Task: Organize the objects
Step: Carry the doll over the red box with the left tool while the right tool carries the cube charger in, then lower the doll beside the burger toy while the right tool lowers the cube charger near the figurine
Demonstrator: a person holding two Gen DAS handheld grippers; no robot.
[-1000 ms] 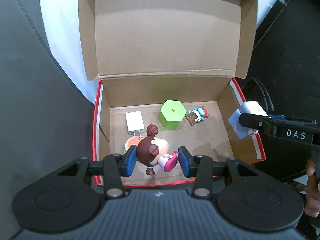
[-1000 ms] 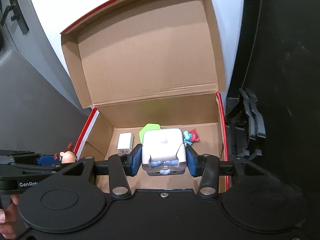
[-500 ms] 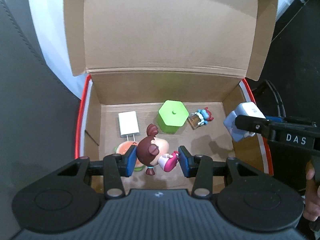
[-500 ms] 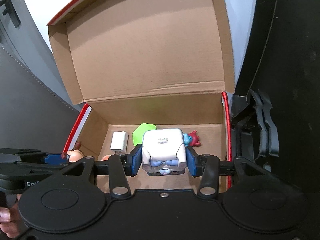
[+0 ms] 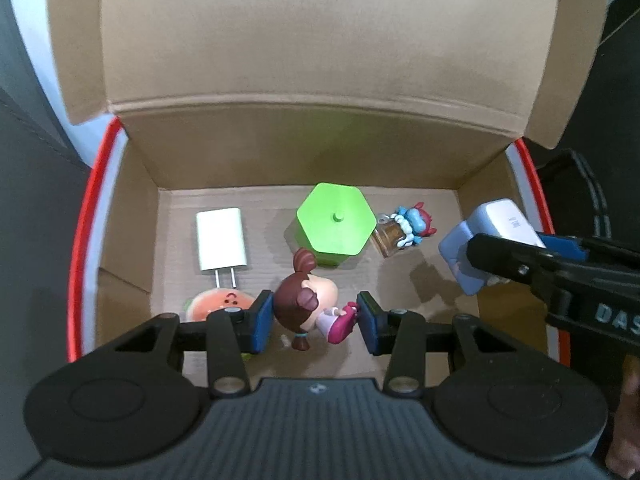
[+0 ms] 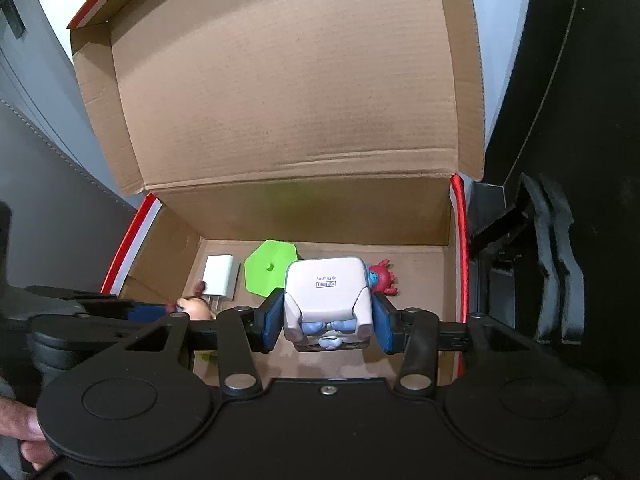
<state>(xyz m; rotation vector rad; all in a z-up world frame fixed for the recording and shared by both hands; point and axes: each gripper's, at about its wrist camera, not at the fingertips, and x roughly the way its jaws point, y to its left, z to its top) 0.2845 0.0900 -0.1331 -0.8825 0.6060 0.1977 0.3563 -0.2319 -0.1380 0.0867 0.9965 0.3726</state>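
Note:
My left gripper is shut on a brown-haired doll figurine and holds it inside the open cardboard box, above its front floor. My right gripper is shut on a white cube figurine and holds it over the box's right part; it also shows in the left wrist view. On the box floor lie a white charger, a green hexagonal container, a small blue-and-red figurine and a watermelon toy.
The box lid stands upright at the back. The box has red-and-white outer sides. A grey upholstered surface lies left of it, and dark equipment stands at its right.
Both grippers have moved forward and lower into the box with their figurines still held. The box looks larger in both views.

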